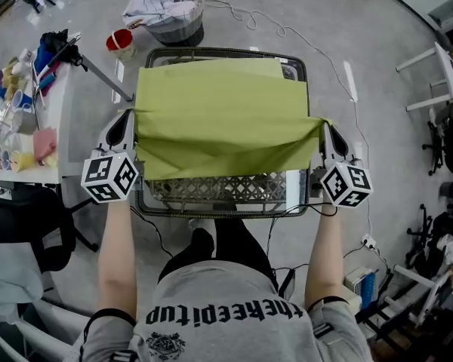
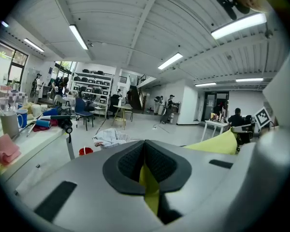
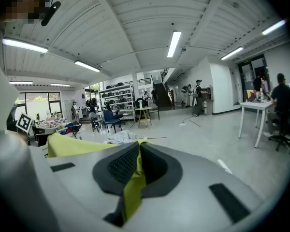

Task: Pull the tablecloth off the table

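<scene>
A smooth, matte yellow-green tablecloth (image 1: 219, 119) covers most of a dark metal-framed table with rounded corners (image 1: 228, 51). The table's pale lattice top is bare along the edge nearest the person. The cloth's two near corners are lifted and drawn out to either side, so soft diagonal folds run across the fabric and its near hem sags in a shallow curve. The left gripper (image 1: 130, 114), grey plastic with ribbed black pads, has its jaws pressed together on the left corner, a thin fold of fabric showing between the pads (image 2: 150, 187). The right gripper (image 1: 322, 124) pinches the right corner the same way, a creased strip caught between its pads (image 3: 131, 185). On the floor beyond the table sits a round grey basket of crumpled checked cloth (image 1: 170, 10).
</scene>
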Demonstrator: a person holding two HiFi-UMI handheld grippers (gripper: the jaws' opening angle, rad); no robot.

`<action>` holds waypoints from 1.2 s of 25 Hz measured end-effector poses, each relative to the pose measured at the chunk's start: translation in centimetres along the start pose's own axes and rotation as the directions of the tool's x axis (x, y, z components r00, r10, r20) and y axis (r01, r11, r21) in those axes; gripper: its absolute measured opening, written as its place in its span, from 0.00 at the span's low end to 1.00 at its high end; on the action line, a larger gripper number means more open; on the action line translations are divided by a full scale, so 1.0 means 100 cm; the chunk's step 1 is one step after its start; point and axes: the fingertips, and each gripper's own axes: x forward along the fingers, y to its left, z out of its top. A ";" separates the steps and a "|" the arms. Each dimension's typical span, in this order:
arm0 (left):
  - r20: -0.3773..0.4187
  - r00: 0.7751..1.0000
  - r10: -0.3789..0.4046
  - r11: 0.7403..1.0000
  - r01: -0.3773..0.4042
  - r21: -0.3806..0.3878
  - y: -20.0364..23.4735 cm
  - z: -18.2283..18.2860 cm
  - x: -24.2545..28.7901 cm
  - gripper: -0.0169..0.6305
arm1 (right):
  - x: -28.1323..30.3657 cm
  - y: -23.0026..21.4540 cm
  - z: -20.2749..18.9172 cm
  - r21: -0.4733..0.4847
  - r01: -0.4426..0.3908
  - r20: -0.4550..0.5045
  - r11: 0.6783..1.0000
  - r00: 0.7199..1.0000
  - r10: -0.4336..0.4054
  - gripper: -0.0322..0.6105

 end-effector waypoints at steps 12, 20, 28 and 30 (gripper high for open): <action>-0.022 0.999 0.049 0.999 -0.049 0.008 0.017 0.009 0.064 0.05 | 0.072 -0.018 0.008 0.004 -0.037 -0.030 0.999 0.999 0.037 0.07; -0.041 0.996 0.080 0.997 -0.080 0.008 0.027 0.008 0.102 0.05 | 0.115 -0.030 0.010 0.003 -0.057 -0.046 0.998 0.997 0.057 0.07; -0.058 0.994 0.095 0.995 -0.095 0.014 0.033 0.007 0.137 0.05 | 0.149 -0.041 0.009 0.006 -0.070 -0.069 0.998 0.995 0.070 0.07; -0.064 0.993 0.099 0.995 -0.098 0.016 0.035 0.005 0.146 0.05 | 0.157 -0.044 0.008 0.005 -0.072 -0.076 0.997 0.995 0.072 0.08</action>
